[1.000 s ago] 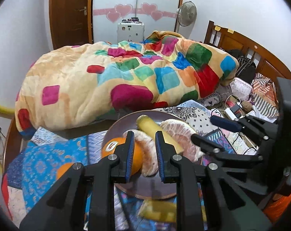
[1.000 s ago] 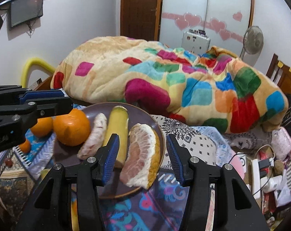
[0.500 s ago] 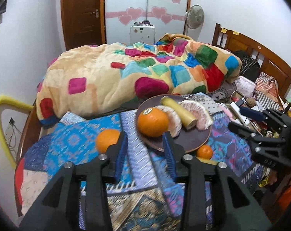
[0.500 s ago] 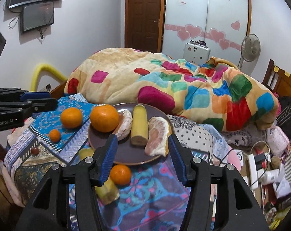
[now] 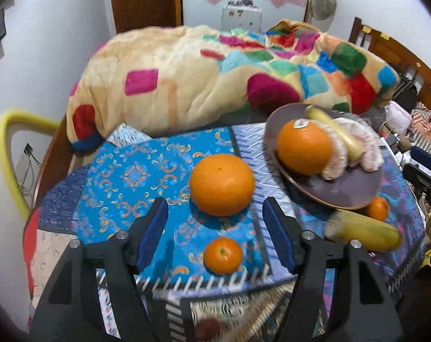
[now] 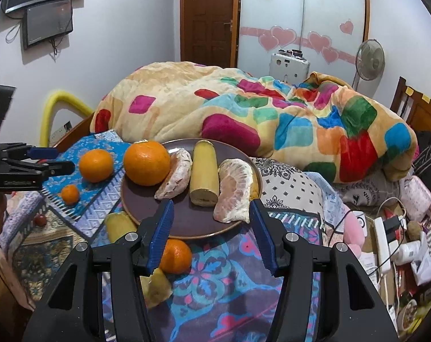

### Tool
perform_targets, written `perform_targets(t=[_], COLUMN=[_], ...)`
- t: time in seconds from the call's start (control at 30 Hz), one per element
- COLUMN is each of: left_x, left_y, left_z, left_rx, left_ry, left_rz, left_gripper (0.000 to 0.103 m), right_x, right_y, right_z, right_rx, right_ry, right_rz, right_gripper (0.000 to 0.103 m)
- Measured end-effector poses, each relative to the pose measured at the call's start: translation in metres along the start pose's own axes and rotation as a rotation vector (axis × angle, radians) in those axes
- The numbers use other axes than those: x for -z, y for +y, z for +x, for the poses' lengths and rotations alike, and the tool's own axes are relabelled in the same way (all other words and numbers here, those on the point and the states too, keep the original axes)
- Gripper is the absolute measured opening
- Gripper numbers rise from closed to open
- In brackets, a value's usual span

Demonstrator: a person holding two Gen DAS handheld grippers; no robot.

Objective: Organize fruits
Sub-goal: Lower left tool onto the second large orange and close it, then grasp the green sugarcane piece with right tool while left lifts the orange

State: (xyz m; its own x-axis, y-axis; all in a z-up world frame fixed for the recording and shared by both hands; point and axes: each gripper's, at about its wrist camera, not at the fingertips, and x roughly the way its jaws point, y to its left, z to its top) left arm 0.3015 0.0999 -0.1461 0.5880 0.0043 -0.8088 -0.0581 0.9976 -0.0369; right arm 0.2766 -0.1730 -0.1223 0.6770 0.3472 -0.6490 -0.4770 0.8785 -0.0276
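Observation:
A brown plate [image 6: 187,225] [image 5: 343,191] on the patterned cloth holds a big orange [image 6: 147,163] [image 5: 303,149], two peeled pomelo pieces [image 6: 234,189] and a banana piece [image 6: 203,172]. On the blue cloth lie a loose orange [image 5: 221,183] [image 6: 96,165] and a small mandarin [image 5: 222,255] [image 6: 70,194]. Another mandarin [image 6: 176,256] [image 5: 377,208] and a yellow banana piece [image 5: 363,233] [image 6: 120,226] lie beside the plate. My left gripper [image 5: 215,236] is open and empty, just short of the loose orange. My right gripper [image 6: 211,233] is open and empty at the plate's near rim.
A thick patchwork blanket [image 6: 258,114] is heaped behind the plate. A wooden headboard [image 5: 400,65] and a clutter of cables and chargers [image 6: 392,228] are at the right. A yellow padded rail [image 5: 7,154] stands at the left edge. A small red fruit [image 6: 40,220] lies on the cloth.
Both grippers have pulled back from the plate. The left gripper has swung left toward the loose orange and opened wider. The right gripper stays open over the plate's near rim.

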Motion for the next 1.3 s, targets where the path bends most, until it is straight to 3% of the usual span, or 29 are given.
perform_targets(t=[0.23,0.53,0.93,1.17,1.3], left_x=[-0.011,-0.016,0.02,0.053,0.068], left_y=[0.004,-0.005,-0.022,-0.017,-0.028], left_z=[0.035,0.042,-0.033,-0.047,-0.044], left_rx=[0.056,0.039,0.128,0.156,0.157], left_ry=[0.042,0.029,-0.033,-0.009,-0.005], left_rz=[-0.027,0.001,0.061,0.086,0.14], left_gripper=[0.07,0.063,0.063,0.063,0.063], right_x=[0.006,0.01,0.015,0.021,0.021], right_y=[0.0,0.008,0.04,0.067,0.076], right_z=[0.023,0.023,0.006,0.011,0.023], right_rx=[0.005,-0.021,-0.116,-0.181,-0.177], right_ry=[0.027,0.033,0.05,0.113,0.178], right_rz=[-0.033,-0.062,-0.118,-0.208,-0.252], right_gripper=[0.051,0.051,0.051,0.051,0.039])
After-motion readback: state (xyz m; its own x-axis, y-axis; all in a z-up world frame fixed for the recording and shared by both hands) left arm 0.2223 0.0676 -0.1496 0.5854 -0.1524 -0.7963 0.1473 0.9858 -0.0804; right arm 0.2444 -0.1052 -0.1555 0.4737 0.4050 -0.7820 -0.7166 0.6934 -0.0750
